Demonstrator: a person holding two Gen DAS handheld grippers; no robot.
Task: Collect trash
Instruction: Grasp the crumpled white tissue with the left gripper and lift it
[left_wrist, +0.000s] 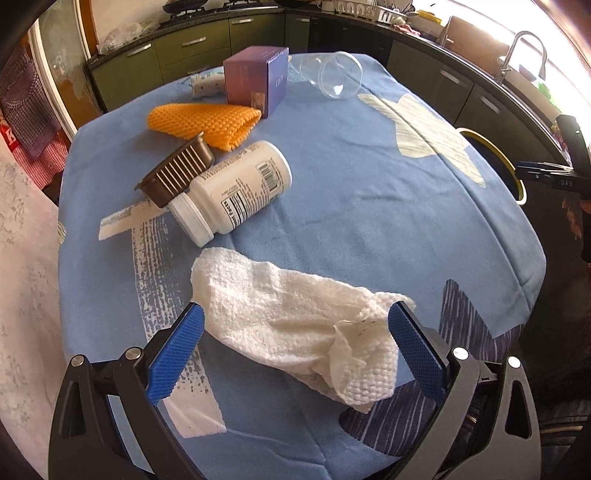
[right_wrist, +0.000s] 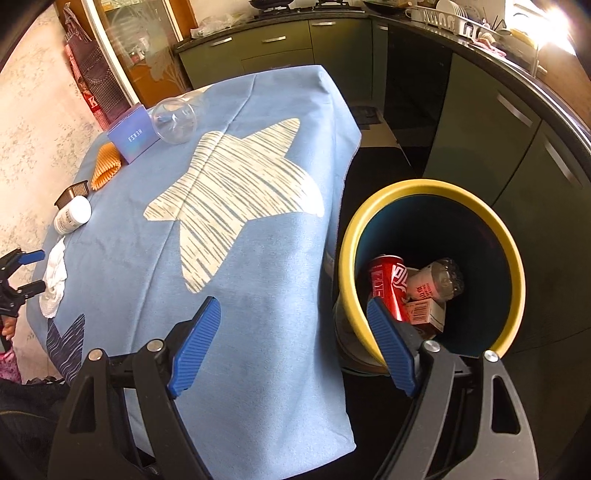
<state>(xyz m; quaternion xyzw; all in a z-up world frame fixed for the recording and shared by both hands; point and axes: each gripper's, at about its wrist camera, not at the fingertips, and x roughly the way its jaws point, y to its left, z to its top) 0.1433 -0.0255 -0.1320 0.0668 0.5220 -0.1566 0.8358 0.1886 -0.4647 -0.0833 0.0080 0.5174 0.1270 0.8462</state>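
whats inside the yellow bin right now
Inside the yellow bin: a red soda can, a clear plastic bottle and a small carton. Anything beneath them is hidden.

1. The surface (left_wrist: 369, 206) wears a blue cloth printed with pale stars.
2. A crumpled paper towel (left_wrist: 291, 325) lies at its near edge.
3. A white bottle (left_wrist: 232, 192) lies on its side, touching a brown tray (left_wrist: 177, 170).
4. Farther back sit an orange mesh sleeve (left_wrist: 207, 120), a purple box (left_wrist: 256, 79), a small tube (left_wrist: 207, 83) and a tipped clear cup (left_wrist: 332, 75).

Small white tube (left_wrist: 207, 84) upper centre, half hidden behind purple box (left_wrist: 255, 79). Bin (left_wrist: 491, 155) at right, mostly behind table edge. Bottle label (left_wrist: 236, 201) print unreadable.
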